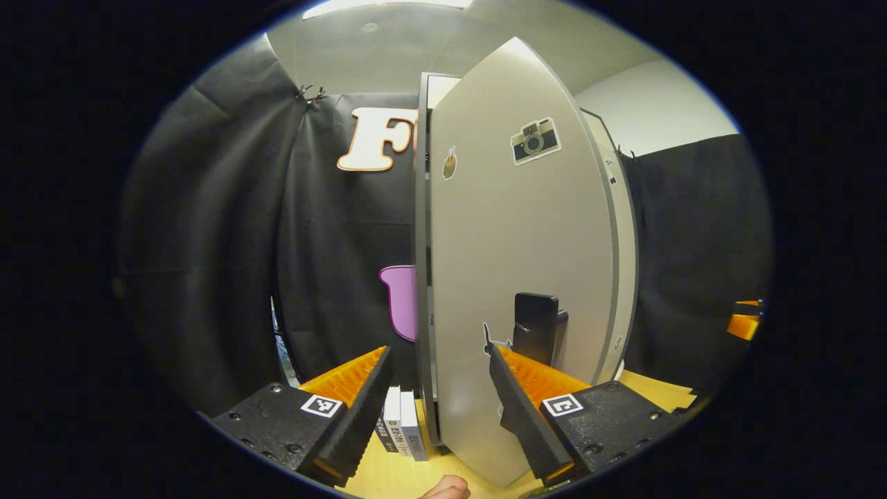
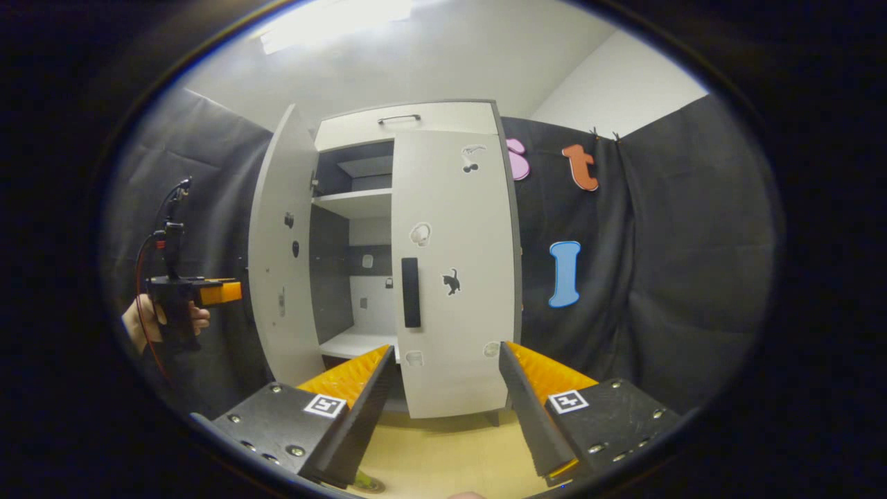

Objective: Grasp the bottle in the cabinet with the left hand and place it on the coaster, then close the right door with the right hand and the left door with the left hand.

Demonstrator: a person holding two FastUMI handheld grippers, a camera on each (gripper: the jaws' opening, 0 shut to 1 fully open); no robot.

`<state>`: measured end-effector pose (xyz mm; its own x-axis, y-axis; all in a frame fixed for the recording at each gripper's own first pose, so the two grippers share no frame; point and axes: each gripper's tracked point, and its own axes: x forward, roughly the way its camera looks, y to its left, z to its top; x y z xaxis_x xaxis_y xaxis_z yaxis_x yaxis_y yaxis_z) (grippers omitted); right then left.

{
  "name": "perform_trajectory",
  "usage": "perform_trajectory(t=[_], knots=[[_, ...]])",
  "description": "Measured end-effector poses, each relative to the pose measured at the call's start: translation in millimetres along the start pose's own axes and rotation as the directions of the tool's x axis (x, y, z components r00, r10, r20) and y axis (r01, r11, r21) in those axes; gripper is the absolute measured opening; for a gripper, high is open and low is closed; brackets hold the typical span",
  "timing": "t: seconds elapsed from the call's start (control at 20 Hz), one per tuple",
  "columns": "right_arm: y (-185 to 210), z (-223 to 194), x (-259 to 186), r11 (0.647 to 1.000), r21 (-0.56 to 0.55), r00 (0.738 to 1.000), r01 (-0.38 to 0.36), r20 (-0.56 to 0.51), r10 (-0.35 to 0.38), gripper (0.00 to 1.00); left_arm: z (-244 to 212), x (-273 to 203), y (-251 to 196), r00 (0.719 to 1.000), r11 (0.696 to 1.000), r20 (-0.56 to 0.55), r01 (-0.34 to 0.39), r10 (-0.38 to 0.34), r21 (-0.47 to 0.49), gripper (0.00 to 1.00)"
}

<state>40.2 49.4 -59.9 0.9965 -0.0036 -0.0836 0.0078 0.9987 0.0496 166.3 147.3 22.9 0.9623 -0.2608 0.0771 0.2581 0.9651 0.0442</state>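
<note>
The cabinet's left door (image 1: 520, 242) stands partly open right in front of my left gripper (image 1: 438, 352), its outer face and black handle (image 1: 535, 333) turned to me. The left gripper is open, and the door's hinge-side edge runs up between its fingers, farther off. In the right gripper view the right door (image 2: 450, 277) lies shut against the cabinet, with its black handle (image 2: 411, 291) near the middle seam. The left door (image 2: 280, 263) swings out to the left, and a white shelf (image 2: 357, 339) shows through the gap. My right gripper (image 2: 446, 348) is open, a short way back from the shut door.
A hand holds the left gripper (image 2: 222, 292) outside the open door. The right gripper (image 1: 745, 322) shows at the far right edge. Several books (image 1: 402, 426) stand on the wooden table (image 2: 443, 457) beside the cabinet. Black cloth walls surround the booth.
</note>
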Motion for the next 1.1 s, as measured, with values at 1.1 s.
perform_trajectory(t=[1.1], knots=[[-3,-7,-14,1.000,0.011,0.999,-0.018,-0.032,0.018,0.91,-17,28,-44,0.999,1.000,-0.052,-0.012,0.011,-0.026,0.89]])
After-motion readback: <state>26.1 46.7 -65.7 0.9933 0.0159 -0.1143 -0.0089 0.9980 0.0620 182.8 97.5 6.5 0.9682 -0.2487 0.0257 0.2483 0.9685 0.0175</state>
